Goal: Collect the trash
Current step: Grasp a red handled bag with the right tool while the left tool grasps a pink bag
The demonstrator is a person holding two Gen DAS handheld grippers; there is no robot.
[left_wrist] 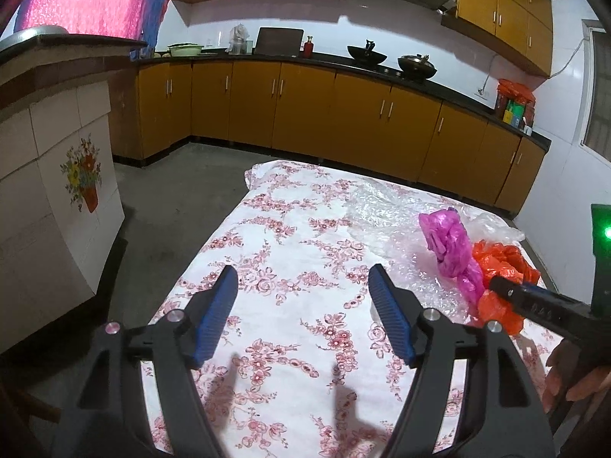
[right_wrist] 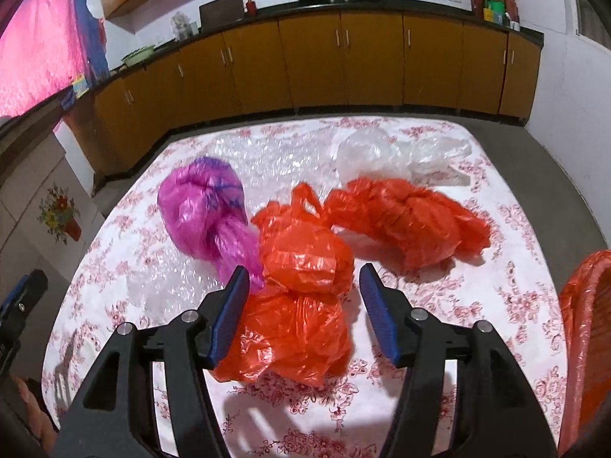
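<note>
Crumpled plastic bags lie on a floral tablecloth (right_wrist: 508,305). In the right wrist view my right gripper (right_wrist: 301,278) is open, its jaws on either side of a near orange bag (right_wrist: 298,305). A pink bag (right_wrist: 208,213) lies to its left, a second orange bag (right_wrist: 408,221) behind right, a clear bag (right_wrist: 397,152) at the far side. In the left wrist view my left gripper (left_wrist: 303,278) is open and empty above bare cloth (left_wrist: 290,229). The pink bag (left_wrist: 450,248) and an orange bag (left_wrist: 504,263) lie to its right, with the right gripper (left_wrist: 496,284) reaching onto them.
Clear bubble wrap (right_wrist: 267,160) is spread under the bags. An orange mesh basket (right_wrist: 588,328) stands at the table's right edge. Yellow kitchen cabinets (left_wrist: 305,107) with woks on the counter run behind. A tiled counter (left_wrist: 53,191) stands to the left across bare floor.
</note>
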